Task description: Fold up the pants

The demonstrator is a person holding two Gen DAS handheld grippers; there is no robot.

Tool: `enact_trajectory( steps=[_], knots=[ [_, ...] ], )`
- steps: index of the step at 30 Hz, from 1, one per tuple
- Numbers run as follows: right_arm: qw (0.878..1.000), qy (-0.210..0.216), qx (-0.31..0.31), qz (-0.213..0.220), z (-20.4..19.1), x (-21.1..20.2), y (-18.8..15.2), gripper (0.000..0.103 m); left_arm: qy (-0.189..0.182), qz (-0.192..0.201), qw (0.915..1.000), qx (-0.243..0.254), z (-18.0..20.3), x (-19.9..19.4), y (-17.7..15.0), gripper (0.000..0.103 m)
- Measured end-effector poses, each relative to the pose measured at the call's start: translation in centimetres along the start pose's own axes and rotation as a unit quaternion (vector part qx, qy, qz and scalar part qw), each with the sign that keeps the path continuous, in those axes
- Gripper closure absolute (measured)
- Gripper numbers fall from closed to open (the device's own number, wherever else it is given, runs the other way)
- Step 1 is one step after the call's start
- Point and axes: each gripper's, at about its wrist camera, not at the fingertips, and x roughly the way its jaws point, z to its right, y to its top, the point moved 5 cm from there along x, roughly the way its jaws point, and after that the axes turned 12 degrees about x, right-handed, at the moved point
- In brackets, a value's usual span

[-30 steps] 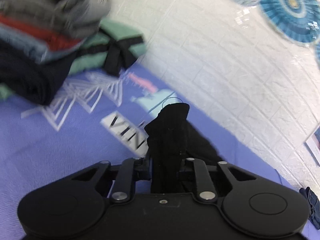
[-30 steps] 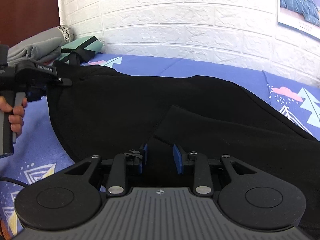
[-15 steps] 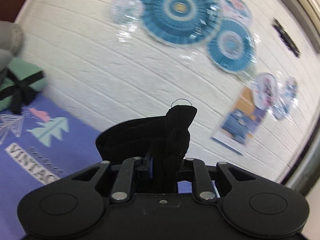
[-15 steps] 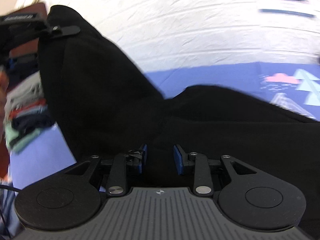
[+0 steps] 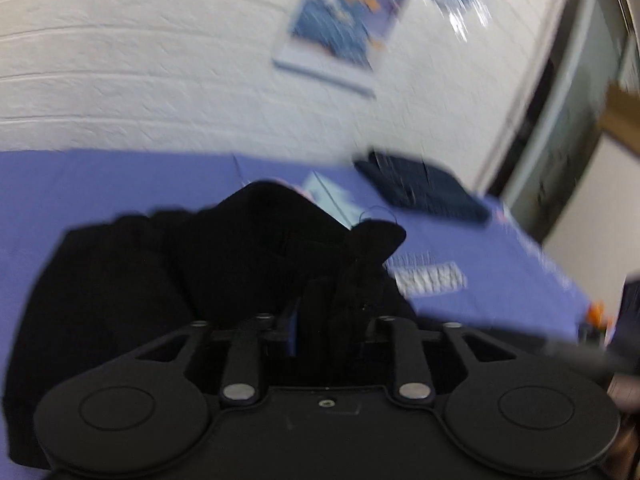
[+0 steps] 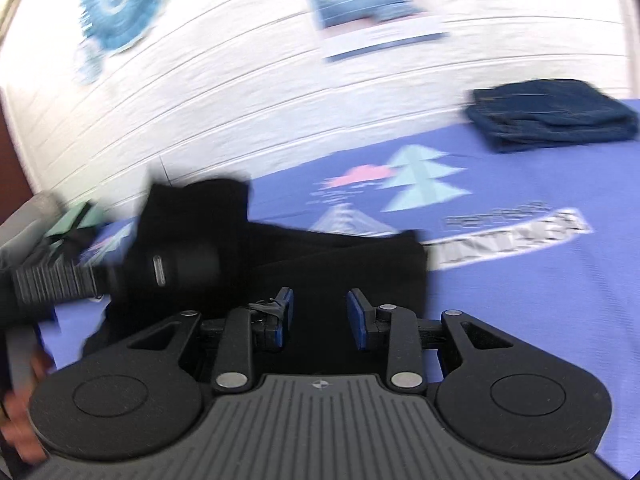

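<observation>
The black pants (image 5: 168, 272) lie bunched on the purple bedspread (image 5: 100, 176). My left gripper (image 5: 332, 320) is shut on a fold of the black pants, which sticks up between its fingers. In the right wrist view the pants (image 6: 340, 264) lie folded over just ahead of my right gripper (image 6: 320, 316), whose blue pads (image 6: 357, 316) stand apart with nothing between them. The left gripper (image 6: 132, 276) shows there at the left, over the pants. Both views are blurred.
Folded dark blue jeans (image 6: 552, 116) lie at the far right of the bed, also in the left wrist view (image 5: 424, 192). A pile of folded clothes (image 6: 60, 228) sits at the left. A white brick wall (image 6: 240, 92) with posters runs behind the bed.
My left gripper has swung the held end of the pants across to the right and down onto the rest. The right gripper's view has turned right and its jaws stay apart.
</observation>
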Motion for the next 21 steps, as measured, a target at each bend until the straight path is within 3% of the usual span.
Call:
enact_trajectory(
  steps=[2, 3, 4, 8, 9, 12, 13, 15, 16, 17, 20, 21],
  knots=[
    [1.0, -0.019, 0.004, 0.01, 1.1, -0.3, 0.4, 0.048, -0.016, -0.008, 0.9997, 0.017, 0.7, 0.6, -0.7, 0.032],
    [1.0, -0.021, 0.004, 0.014, 1.5, -0.5, 0.6, 0.048, -0.02, -0.004, 0.9996, 0.021, 0.8, 0.4, -0.7, 0.021],
    [1.0, -0.021, 0.004, 0.018, 1.6, -0.7, 0.7, 0.047, -0.022, 0.002, 0.9996, 0.02, 0.8, 0.0, -0.5, 0.002],
    [0.999, 0.01, 0.007, 0.037, 0.9, -1.5, 1.3, 0.038, 0.0, 0.057, 0.9983, 0.009, -0.2, -3.7, 0.9, 0.0],
    [0.999, 0.025, 0.011, 0.04, 0.6, -1.6, 1.5, 0.032, 0.015, 0.073, 0.9972, 0.006, -0.8, -4.8, 1.3, 0.0],
    [0.996, 0.068, 0.008, 0.054, -0.7, -2.2, 1.7, 0.002, 0.059, 0.114, 0.9917, -0.002, -3.1, -7.8, 2.1, 0.0],
    [0.996, 0.075, 0.0, 0.055, -1.2, -2.2, 1.6, 0.0, 0.081, 0.121, 0.9893, -0.007, -4.1, -8.7, 2.1, 0.002],
    [0.996, 0.08, -0.016, 0.047, -2.0, -1.6, 1.4, 0.0, 0.122, 0.124, 0.9843, -0.031, -6.6, -9.6, 1.6, 0.006],
    [0.996, 0.082, -0.023, 0.042, -2.4, -1.1, 1.3, 0.0, 0.133, 0.119, 0.9827, -0.051, -7.9, -9.9, 1.2, 0.019],
    [0.995, 0.086, -0.03, 0.036, -2.9, -0.6, 1.2, 0.0, 0.137, 0.111, 0.9814, -0.075, -9.2, -10.2, 0.5, 0.05],
    [0.993, 0.097, -0.056, 0.02, -4.5, 1.0, 0.9, 0.0, 0.137, 0.089, 0.9791, -0.121, -11.4, -10.7, -1.5, 0.089],
    [0.993, 0.098, -0.065, 0.01, -4.9, 1.9, 0.7, 0.0, 0.138, 0.083, 0.9792, -0.123, -11.6, -10.7, -2.0, 0.094]
  ],
)
